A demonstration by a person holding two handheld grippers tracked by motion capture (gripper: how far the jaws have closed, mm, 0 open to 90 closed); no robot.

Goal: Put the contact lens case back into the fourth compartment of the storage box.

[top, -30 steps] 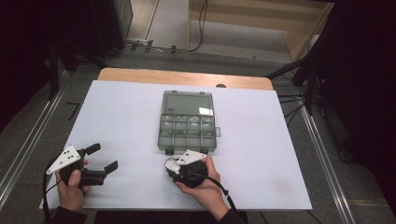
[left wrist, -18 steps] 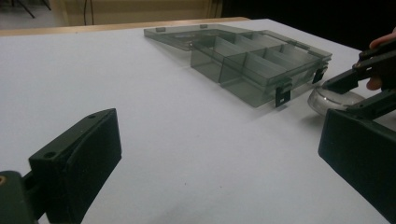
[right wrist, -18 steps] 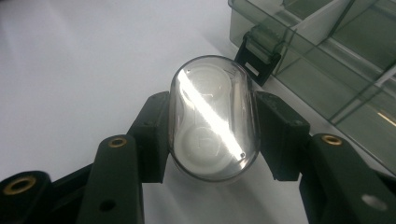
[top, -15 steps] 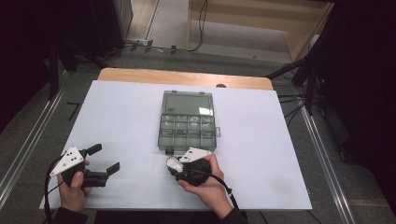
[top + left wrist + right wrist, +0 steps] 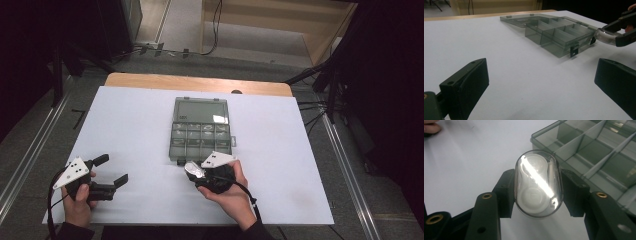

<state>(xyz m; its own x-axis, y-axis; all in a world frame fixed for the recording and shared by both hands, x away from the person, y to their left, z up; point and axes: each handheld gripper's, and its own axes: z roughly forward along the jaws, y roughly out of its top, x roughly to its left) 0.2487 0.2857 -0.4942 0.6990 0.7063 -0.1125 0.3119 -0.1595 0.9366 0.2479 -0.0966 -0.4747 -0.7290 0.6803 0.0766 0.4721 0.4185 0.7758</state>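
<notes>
Clear plastic marks the small oval case (image 5: 537, 183), pinched by its two long sides between the jaws of the right gripper (image 5: 196, 171). It hangs above the white table (image 5: 130, 125), just beside the near edge of the smoky grey organizer box (image 5: 201, 135), which lies open with its lid flat behind the divided compartments. Over at the near left of the table, the left gripper (image 5: 111, 170) sits in the person's hand with its jaws spread wide, nothing between them, well apart from the box.
</notes>
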